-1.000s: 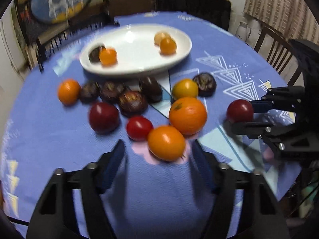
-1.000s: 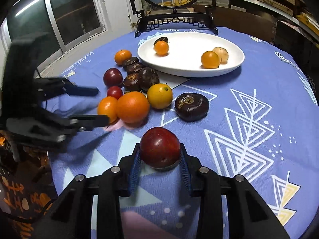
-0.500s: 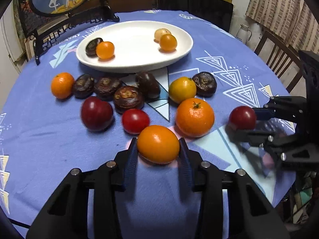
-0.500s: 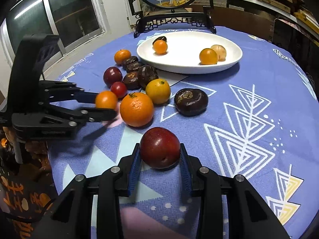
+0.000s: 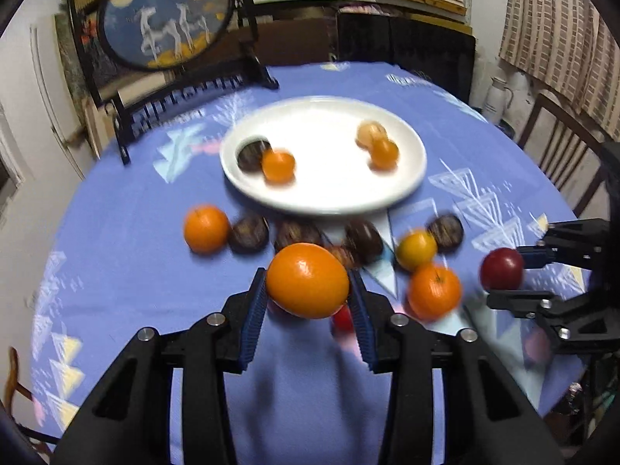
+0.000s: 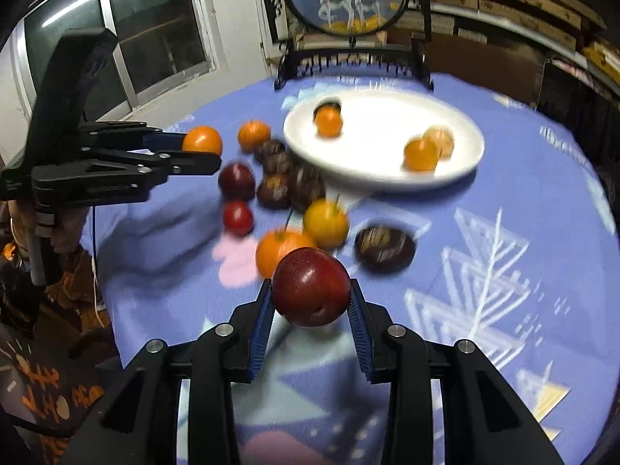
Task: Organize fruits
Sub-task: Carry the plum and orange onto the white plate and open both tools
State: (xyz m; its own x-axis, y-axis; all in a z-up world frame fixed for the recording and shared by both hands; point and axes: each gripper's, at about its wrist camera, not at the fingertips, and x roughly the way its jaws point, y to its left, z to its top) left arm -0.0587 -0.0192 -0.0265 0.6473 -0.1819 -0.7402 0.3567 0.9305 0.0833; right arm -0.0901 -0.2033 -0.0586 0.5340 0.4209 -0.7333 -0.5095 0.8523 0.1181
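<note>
My left gripper (image 5: 308,302) is shut on an orange fruit (image 5: 307,279) and holds it above the blue tablecloth; it also shows in the right wrist view (image 6: 201,140). My right gripper (image 6: 311,310) is shut on a dark red plum (image 6: 311,287), lifted off the cloth; it also shows in the left wrist view (image 5: 501,269). The white oval plate (image 5: 403,190) sits further back with two small oranges, a pale fruit and a dark fruit on it. Loose oranges, a yellow fruit (image 6: 325,223), red plums (image 6: 236,180) and dark brown fruits (image 6: 384,248) lie in front of the plate.
A framed round picture on a black stand (image 5: 166,19) stands at the table's far edge. Wooden chairs (image 5: 558,147) are at the right, a window (image 6: 116,31) at the left. The table edge (image 6: 112,310) drops off near the left gripper.
Both grippers have lifted their fruits off the cloth and tilted up. The left gripper closed on the orange half a second ago; the right one held the plum throughout.
</note>
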